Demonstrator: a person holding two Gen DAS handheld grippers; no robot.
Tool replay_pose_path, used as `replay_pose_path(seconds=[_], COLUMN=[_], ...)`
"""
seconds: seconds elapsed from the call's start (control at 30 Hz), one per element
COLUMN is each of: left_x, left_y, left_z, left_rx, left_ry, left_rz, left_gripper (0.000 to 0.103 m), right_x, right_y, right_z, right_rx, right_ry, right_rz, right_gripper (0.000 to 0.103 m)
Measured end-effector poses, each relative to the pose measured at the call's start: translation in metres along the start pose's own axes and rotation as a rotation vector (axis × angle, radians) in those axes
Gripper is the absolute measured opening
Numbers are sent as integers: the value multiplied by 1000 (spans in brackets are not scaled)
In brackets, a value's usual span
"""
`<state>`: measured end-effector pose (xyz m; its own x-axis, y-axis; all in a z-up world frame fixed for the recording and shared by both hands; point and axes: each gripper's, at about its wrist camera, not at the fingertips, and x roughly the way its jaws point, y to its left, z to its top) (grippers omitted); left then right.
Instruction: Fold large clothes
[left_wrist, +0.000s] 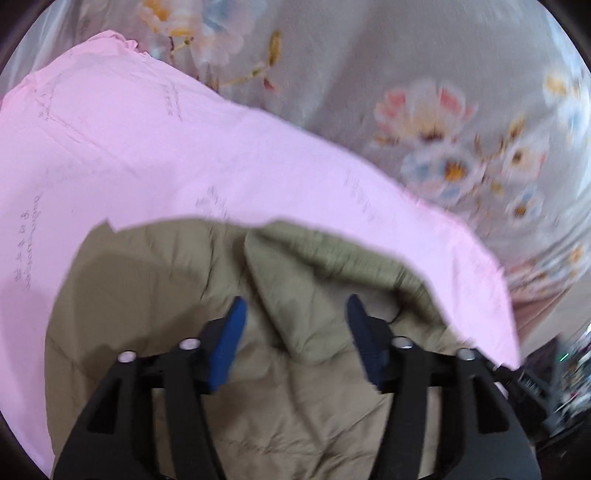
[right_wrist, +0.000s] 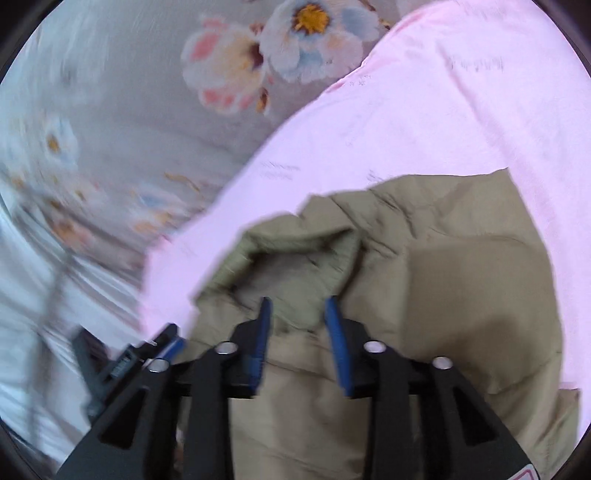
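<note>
An olive-khaki padded jacket (left_wrist: 184, 295) lies on a pink sheet (left_wrist: 147, 147). In the left wrist view my left gripper (left_wrist: 295, 310) is open just above the jacket, its blue pads on either side of a raised fold (left_wrist: 314, 266). In the right wrist view the jacket (right_wrist: 461, 277) fills the lower right on the pink sheet (right_wrist: 424, 110). My right gripper (right_wrist: 297, 308) is open, its blue pads straddling a bunched fold (right_wrist: 295, 254) of the jacket. Neither gripper pinches cloth. Both views are blurred.
The pink sheet lies on a grey bedspread with flower print (left_wrist: 424, 110), also in the right wrist view (right_wrist: 129, 129). The other gripper's black body (right_wrist: 122, 362) shows at lower left in the right wrist view. Dark clutter (left_wrist: 554, 369) lies beyond the bed edge.
</note>
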<state>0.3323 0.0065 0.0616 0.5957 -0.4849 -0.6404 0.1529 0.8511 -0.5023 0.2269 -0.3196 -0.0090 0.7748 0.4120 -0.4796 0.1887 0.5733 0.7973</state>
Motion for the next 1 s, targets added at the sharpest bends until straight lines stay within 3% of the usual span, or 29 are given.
replay_pose_path(seconds=[0.07,0.1,0.23,0.3,0.33,0.4,0.47,0.53,0.6,0.8,1.0], left_x=[8,15,52,70,80,105,123,123,118,109,105], left_y=[-4,-4,-3,-11,-15,-23,-24,-24,-19,-17,-19], left_z=[27,37,66,73,69,56,33,18,10,-9,-19], left_rx=[-57,-83,-170,-120,-70,53,156,211,199,249,300], left_ry=[12,23,97,126,153,246,314,286,260,163,82], left_rz=[-55,-45,14,83,125,234,314,329,308,295,316], left_gripper=[72,72,71,66,59,36,35,35,34,34,34], right_x=[9,16,41,40,39,35,29,26,32,86,94], right_y=[-4,-6,-8,2,13,42,67,86,90,47,15], right_z=[15,21,42,49,49,46,36,29,30,28,14], right_rx=[103,138,210,149,92,-72,-222,-348,-396,-433,-444], right_ry=[4,8,5,-21,-24,-31,-56,-99,-110,6,25], right_rz=[92,108,66,38,29,-41,-163,-235,-273,-430,-418], right_gripper=[54,55,54,37,34,30,30,30,30,28,23])
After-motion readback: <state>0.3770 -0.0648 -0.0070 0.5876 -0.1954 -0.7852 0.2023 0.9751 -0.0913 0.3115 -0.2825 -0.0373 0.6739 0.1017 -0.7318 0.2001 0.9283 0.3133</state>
